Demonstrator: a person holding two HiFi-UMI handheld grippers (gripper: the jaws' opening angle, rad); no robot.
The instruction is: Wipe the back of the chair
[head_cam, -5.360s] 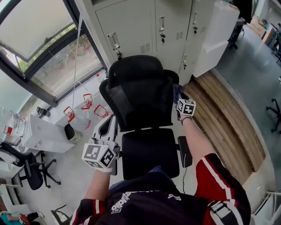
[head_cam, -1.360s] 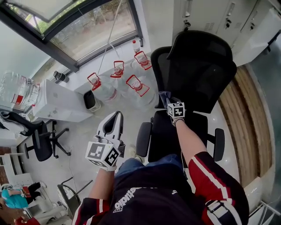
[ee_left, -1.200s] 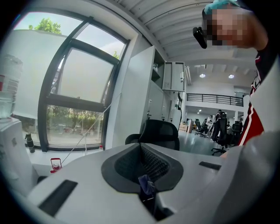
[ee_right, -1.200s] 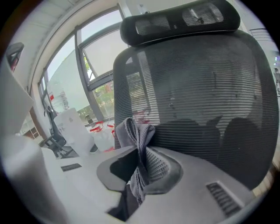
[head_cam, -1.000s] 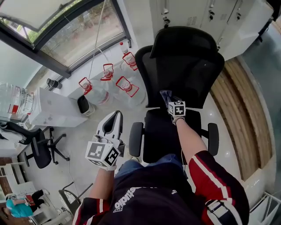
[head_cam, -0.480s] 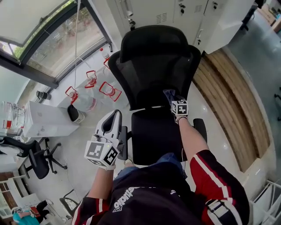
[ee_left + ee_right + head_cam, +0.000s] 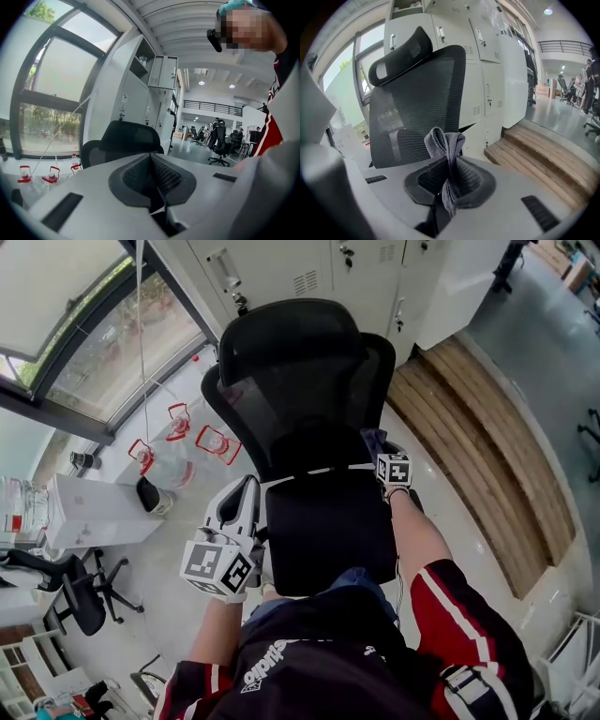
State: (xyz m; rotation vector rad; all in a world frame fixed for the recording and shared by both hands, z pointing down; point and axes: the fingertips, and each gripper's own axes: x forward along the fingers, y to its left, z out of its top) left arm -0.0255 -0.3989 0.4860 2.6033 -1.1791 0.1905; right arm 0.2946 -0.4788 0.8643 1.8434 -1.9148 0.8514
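Observation:
The black office chair faces me, with its mesh back [image 7: 300, 404] and headrest [image 7: 289, 334] above the seat [image 7: 328, 531]. My right gripper [image 7: 379, 448] is at the lower right edge of the back, shut on a bunched grey cloth [image 7: 372, 439]. In the right gripper view the cloth [image 7: 446, 145] stands up between the jaws, and the mesh back [image 7: 417, 112] fills the left behind it. My left gripper [image 7: 236, 507] hangs left of the seat, shut and holding nothing. Its own view, with the left gripper [image 7: 152, 161] low in frame, shows the chair's headrest [image 7: 129, 136] beyond.
White metal lockers [image 7: 300, 268] stand right behind the chair. A wooden step [image 7: 478, 446] runs along the right. Water jugs with red handles [image 7: 178, 432] and a white box [image 7: 94, 512] sit by the window at the left. Another office chair [image 7: 75, 587] stands at the lower left.
My right gripper has carried the cloth rightwards along the lower part of the chair's back, from its left side to its right edge. The left gripper has barely moved.

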